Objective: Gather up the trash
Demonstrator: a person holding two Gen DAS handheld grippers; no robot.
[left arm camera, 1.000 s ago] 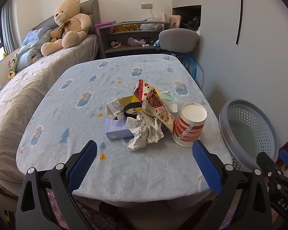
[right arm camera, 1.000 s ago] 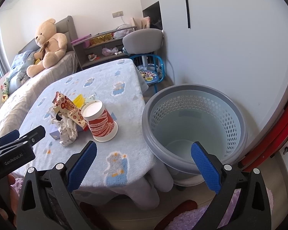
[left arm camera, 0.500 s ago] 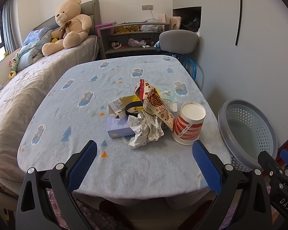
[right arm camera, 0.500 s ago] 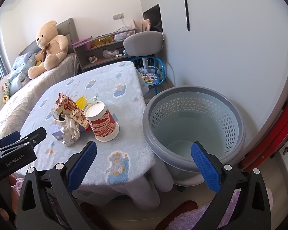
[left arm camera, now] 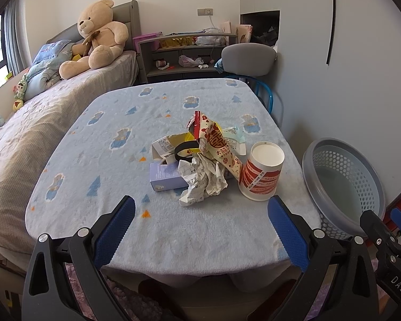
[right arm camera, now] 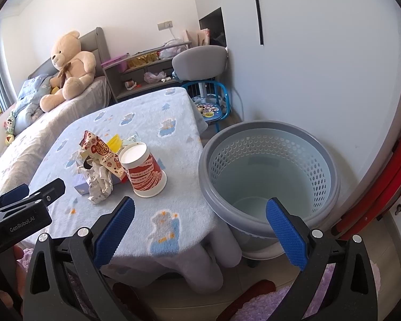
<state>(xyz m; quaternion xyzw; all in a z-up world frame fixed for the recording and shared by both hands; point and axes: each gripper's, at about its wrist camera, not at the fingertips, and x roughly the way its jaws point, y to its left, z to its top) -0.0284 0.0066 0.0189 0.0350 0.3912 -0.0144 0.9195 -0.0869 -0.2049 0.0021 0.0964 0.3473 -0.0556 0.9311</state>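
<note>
A heap of trash lies on the blue blanket-covered table (left arm camera: pixel 115 165): a crumpled paper ball (left arm camera: pixel 203 180), a small lilac box (left arm camera: pixel 164 176), a red-and-cream snack wrapper (left arm camera: pixel 216 144), and an upturned red-and-white paper cup (left arm camera: pixel 262 171). The cup (right arm camera: pixel 144 169) and the paper ball (right arm camera: pixel 100 184) also show in the right wrist view. A grey perforated basket (right arm camera: pixel 270 176) stands on the floor right of the table, with nothing in it. My left gripper (left arm camera: pixel 200 230) hangs open over the table's near edge. My right gripper (right arm camera: pixel 199 230) is open, between the table corner and the basket.
A bed with a large teddy bear (left arm camera: pixel 99 37) runs along the left. A grey-backed blue chair (left arm camera: pixel 248 58) and a low shelf (left arm camera: pixel 187 53) stand behind the table. A red frame (right arm camera: pixel 382 187) leans at the right wall. Purple rug (right arm camera: pixel 280 305) covers the floor below.
Both grippers have drawn back and risen slightly, so the trash heap and the basket look a little farther off. Nothing on the table has moved.
</note>
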